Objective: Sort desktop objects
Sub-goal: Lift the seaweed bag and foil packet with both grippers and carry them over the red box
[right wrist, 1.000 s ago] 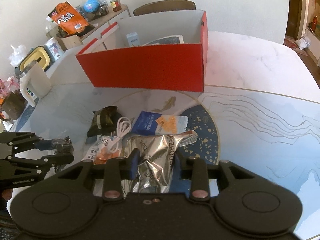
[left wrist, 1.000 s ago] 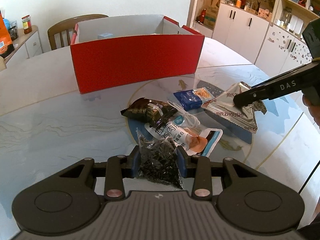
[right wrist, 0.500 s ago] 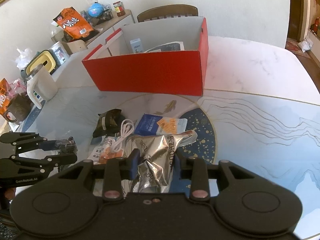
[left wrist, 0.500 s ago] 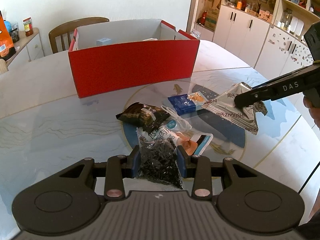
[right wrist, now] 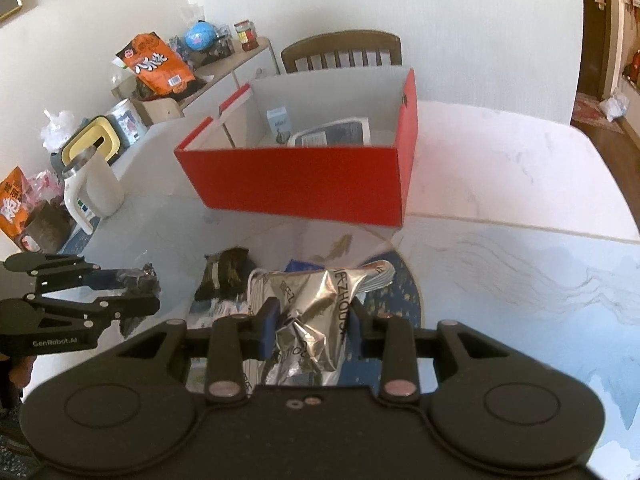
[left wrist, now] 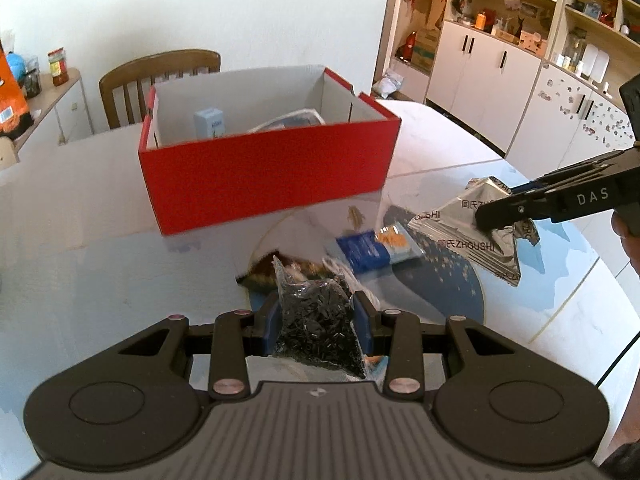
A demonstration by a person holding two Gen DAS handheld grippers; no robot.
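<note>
My left gripper (left wrist: 316,322) is shut on a clear bag of black bits (left wrist: 316,328), held above the table. My right gripper (right wrist: 310,326) is shut on a crinkled silver foil packet (right wrist: 316,316), also lifted; the same packet (left wrist: 466,226) shows at the right of the left wrist view. An open red box (left wrist: 264,178) stands ahead on the table, holding a small white carton (left wrist: 209,122) and a flat pouch (right wrist: 332,132). Under the grippers lie a blue snack packet (left wrist: 366,250), a dark wrapped snack (right wrist: 228,276) and a white cable, partly hidden.
A wooden chair (left wrist: 160,80) stands behind the box. A white jug (right wrist: 94,192) and a sideboard with an orange bag (right wrist: 158,64) sit at the left in the right wrist view. White cupboards (left wrist: 520,92) line the right wall. The marble table (right wrist: 500,184) spreads right of the box.
Both grippers have risen with their packets, and the silver packet has come off the table. The red box now sits lower in view, showing more of its inside.
</note>
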